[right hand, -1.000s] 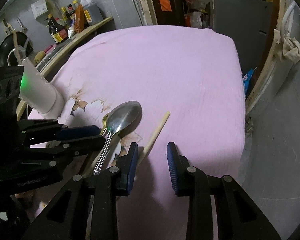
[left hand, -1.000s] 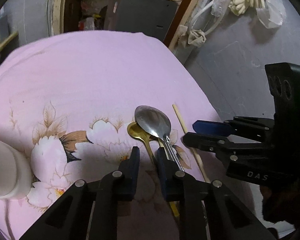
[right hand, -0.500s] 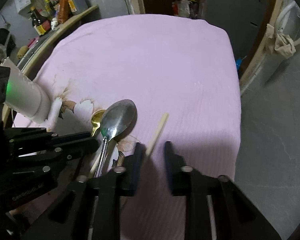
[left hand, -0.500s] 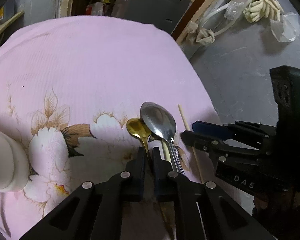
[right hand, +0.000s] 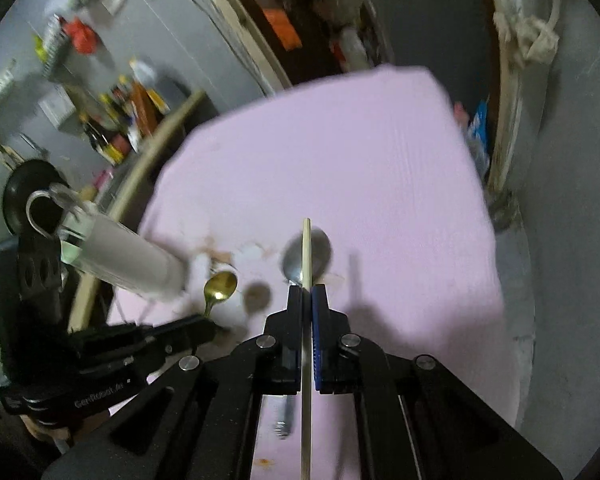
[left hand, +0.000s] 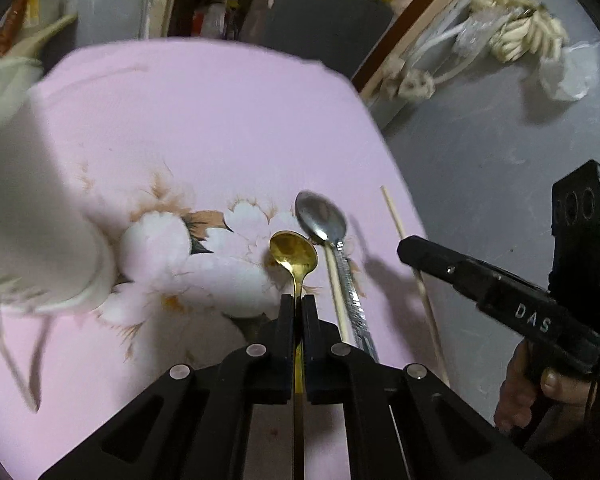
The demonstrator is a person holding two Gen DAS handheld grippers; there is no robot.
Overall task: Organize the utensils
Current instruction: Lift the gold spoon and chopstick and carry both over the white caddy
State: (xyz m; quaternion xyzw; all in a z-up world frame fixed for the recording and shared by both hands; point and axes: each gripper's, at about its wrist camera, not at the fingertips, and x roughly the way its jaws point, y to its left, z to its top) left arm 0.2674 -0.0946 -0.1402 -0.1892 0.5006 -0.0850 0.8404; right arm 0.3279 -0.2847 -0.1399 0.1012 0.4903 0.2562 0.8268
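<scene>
Left tool [left hand: 299,300] clamps the gold spoon [left hand: 293,254]; right tool [right hand: 307,292] clamps a chopstick [right hand: 306,256] (both lifted). Beyond the steel spoon [left hand: 322,220], the pink-clothed desk [left hand: 220,120] lies bare to its far edge.

Glossy gold metal spoon [left hand: 293,254], shiny steel spoon [left hand: 321,219], pale wooden chopstick [right hand: 307,264] (matt), pink ribbed cloth [left hand: 220,128].

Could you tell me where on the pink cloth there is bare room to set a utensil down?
The far half of the pink cloth, beyond the silver spoon, is bare. It is crowded nearer: white holder, spoon and chopsticks.
</scene>
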